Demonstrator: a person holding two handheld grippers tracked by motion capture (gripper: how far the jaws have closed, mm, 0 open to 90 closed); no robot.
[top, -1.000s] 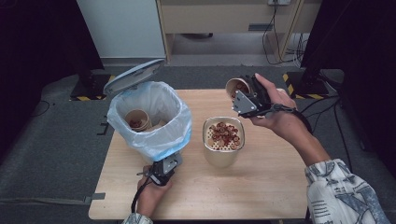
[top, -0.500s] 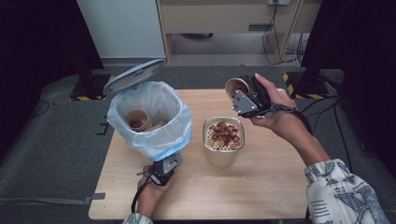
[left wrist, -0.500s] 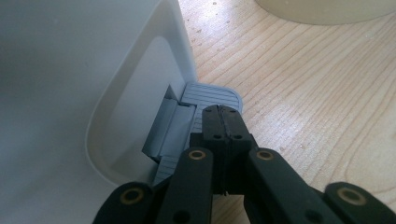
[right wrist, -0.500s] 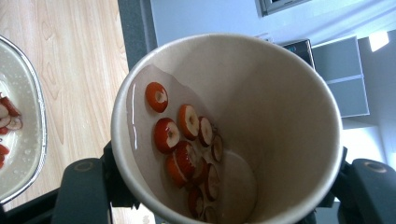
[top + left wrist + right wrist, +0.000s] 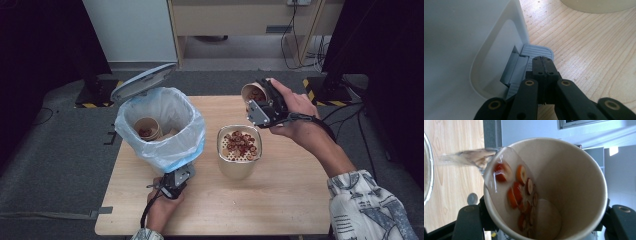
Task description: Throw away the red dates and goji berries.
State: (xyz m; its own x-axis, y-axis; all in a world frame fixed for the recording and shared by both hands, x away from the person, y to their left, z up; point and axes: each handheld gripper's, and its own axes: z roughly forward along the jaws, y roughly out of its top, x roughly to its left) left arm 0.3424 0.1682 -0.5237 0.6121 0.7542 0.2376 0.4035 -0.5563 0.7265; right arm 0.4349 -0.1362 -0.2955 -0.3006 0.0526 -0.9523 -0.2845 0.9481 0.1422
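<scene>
My right gripper [image 5: 265, 107] is shut on a paper cup [image 5: 252, 92] and holds it tipped sideways above the far side of the table. In the right gripper view the cup [image 5: 564, 182] holds red fruit slices [image 5: 520, 192], and clear liquid [image 5: 471, 156] runs over its rim. Below it stands a beige pot [image 5: 239, 150] with a strainer full of red slices. My left gripper [image 5: 176, 179] is shut with nothing between its jaws. Its tips [image 5: 543, 60] rest on the grey pedal [image 5: 537, 51] of a white bin [image 5: 160, 125], whose lid [image 5: 142, 82] stands up.
The bin is lined with a blue-white bag and has another paper cup [image 5: 147, 128] inside. The wooden table [image 5: 300, 200] has bare room at the front right. Dark carpet and black stands surround it.
</scene>
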